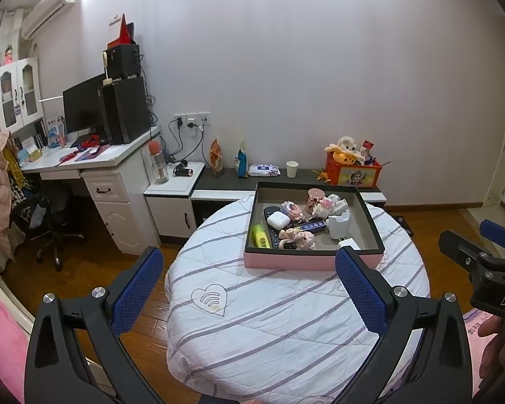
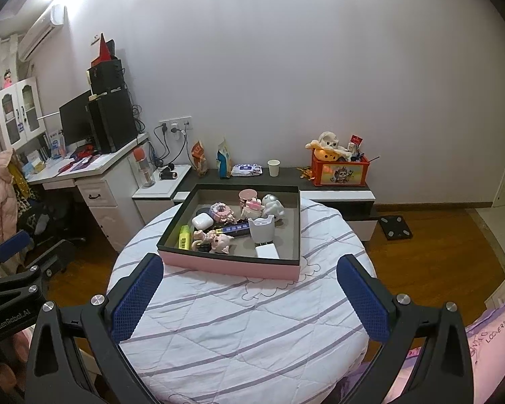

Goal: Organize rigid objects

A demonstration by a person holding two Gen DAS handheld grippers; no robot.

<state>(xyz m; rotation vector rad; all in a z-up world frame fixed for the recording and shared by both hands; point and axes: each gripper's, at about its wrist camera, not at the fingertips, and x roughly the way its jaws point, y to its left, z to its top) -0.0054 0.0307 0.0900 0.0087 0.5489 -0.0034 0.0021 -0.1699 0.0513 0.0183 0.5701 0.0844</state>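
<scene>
A shallow pink-sided box rests on the far part of a round table under a striped white quilt. Inside it lie a white earbud case, a yellow highlighter, a pink figurine, a white cup-like holder, a rose-gold jar and a white charger block. My left gripper and right gripper hang open above the quilt, short of the box, both empty.
A low dark shelf behind the table carries a paper cup, a wipes pack and a red toy box. A white desk with a monitor stands left. A scale lies on the wood floor.
</scene>
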